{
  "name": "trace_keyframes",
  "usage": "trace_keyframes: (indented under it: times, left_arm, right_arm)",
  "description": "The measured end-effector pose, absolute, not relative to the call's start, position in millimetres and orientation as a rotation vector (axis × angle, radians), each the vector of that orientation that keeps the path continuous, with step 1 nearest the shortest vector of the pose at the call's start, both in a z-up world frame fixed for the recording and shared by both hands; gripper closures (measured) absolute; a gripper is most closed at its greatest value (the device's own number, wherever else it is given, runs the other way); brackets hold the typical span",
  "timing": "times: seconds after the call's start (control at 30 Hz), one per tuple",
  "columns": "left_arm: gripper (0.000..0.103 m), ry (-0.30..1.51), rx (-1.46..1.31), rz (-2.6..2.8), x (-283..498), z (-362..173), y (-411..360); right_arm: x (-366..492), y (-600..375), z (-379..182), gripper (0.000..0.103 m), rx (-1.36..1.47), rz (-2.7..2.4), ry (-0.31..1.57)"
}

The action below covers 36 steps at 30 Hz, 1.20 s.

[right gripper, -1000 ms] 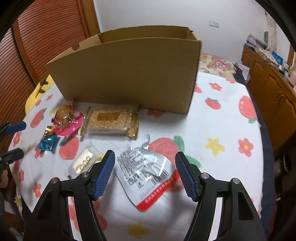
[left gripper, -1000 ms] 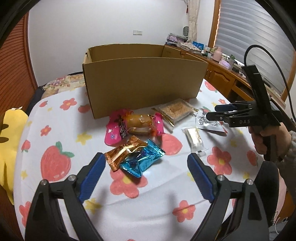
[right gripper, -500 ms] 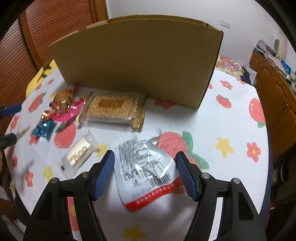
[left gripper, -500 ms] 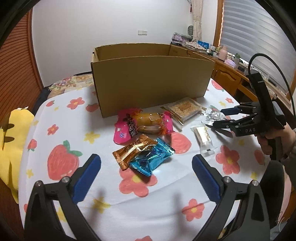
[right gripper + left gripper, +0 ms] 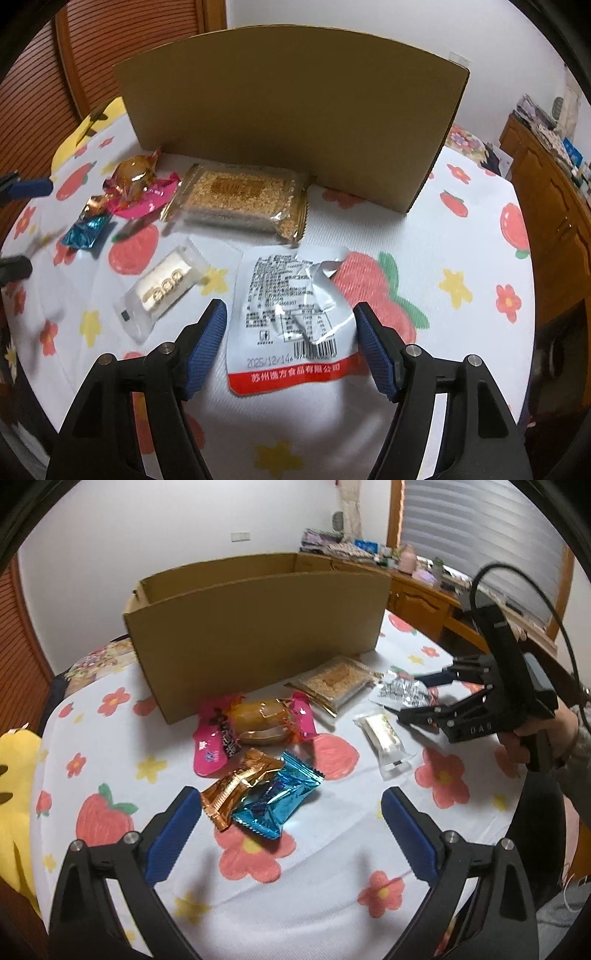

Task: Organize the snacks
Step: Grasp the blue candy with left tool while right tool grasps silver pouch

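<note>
right hand-held gripper (image 5: 290,347) | tilted down | straddling silver pouch (image 5: 291,314)

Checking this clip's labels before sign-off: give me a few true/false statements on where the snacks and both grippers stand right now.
1. The cardboard box stands upright behind the snacks. True.
2. The right gripper is clamped on the white pouch. False: its jaws straddle the pouch, pads apart from it.
3. The blue wrapper lies beside the orange wrapper. True.
4. The left gripper holds the blue wrapper. False: it is open and empty.
5. The sesame bar pack is inside the box. False: it lies on the cloth before it.
</note>
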State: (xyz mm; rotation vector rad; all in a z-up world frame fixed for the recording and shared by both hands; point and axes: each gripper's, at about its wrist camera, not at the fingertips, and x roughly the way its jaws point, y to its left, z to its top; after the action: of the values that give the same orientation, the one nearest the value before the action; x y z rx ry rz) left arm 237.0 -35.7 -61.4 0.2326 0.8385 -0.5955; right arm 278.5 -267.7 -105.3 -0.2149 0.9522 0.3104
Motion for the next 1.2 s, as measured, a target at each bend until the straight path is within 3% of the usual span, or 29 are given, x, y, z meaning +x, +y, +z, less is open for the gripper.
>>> trace_keyframes:
  times: [0.1,0.23,0.43,0.63,0.93,1.2]
  left_arm:
    - [0.021,0.855,0.257,-0.627,240.2,-63.4,-40.1]
    - [0.049,0.876,0.296,-0.637,244.1,-66.9,-44.7]
    - [0.051,0.909,0.339,-0.639,252.8,-74.0,-49.7]
    - [0.077,0.942,0.343,-0.648,257.1,-78.0,-53.5]
    - [0.079,0.970,0.360,-0.628,255.6,-80.3,-55.5]
    - [0.071,0.999,0.356,-0.595,264.1,-91.9,-56.4]
  right_arm:
    - [279.3,-267.2,-106.8,0.028,-0.206,0.306,0.937]
    - [276.8,-269.0,-109.1,0.026,-0.187,0.308,0.907]
    - [273.7,-269.6,-111.2,0.025,-0.181,0.306,0.891]
    - [274.0,-269.6,-112.1,0.022,-0.181,0.317,0.893]
    - [273.8,-269.4,-111.9,0.022,-0.181,0.317,0.893]
    - [274.0,-269.5,-111.9,0.022,-0.181,0.317,0.893]
